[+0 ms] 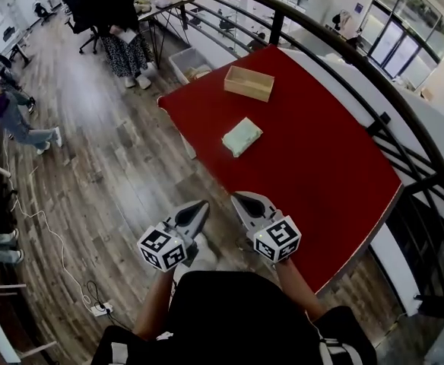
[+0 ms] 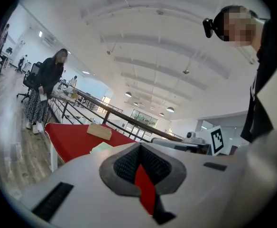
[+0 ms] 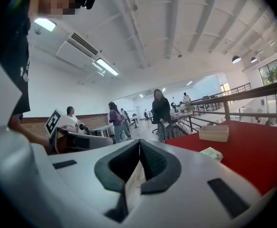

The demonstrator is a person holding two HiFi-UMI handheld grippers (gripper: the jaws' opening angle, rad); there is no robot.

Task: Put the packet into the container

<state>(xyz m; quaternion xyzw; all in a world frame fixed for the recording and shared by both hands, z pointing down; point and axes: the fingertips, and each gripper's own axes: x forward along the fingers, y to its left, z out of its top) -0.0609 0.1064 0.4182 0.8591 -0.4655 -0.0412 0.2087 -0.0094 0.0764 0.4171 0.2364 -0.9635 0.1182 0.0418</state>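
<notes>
A pale green packet [image 1: 242, 136] lies flat near the middle of the red table [image 1: 313, 158]. Beyond it, at the far end, stands an open wooden container [image 1: 248, 82]. My left gripper [image 1: 199, 207] and right gripper [image 1: 242, 198] hang side by side at the table's near corner, well short of the packet. Both are shut with nothing between their jaws. In the left gripper view, the packet [image 2: 100, 148] and container [image 2: 99, 131] show small past the shut left gripper [image 2: 139, 148]. The right gripper view has the packet [image 3: 210, 153] and container [image 3: 213, 133] to the right of the right gripper [image 3: 139, 145].
A dark metal railing [image 1: 344, 67] runs along the table's right side. A grey bin [image 1: 190, 63] sits on the floor past the far end. A person [image 1: 119, 29] stands by desks at the back left. A power strip with cable [image 1: 100, 308] lies on the wooden floor.
</notes>
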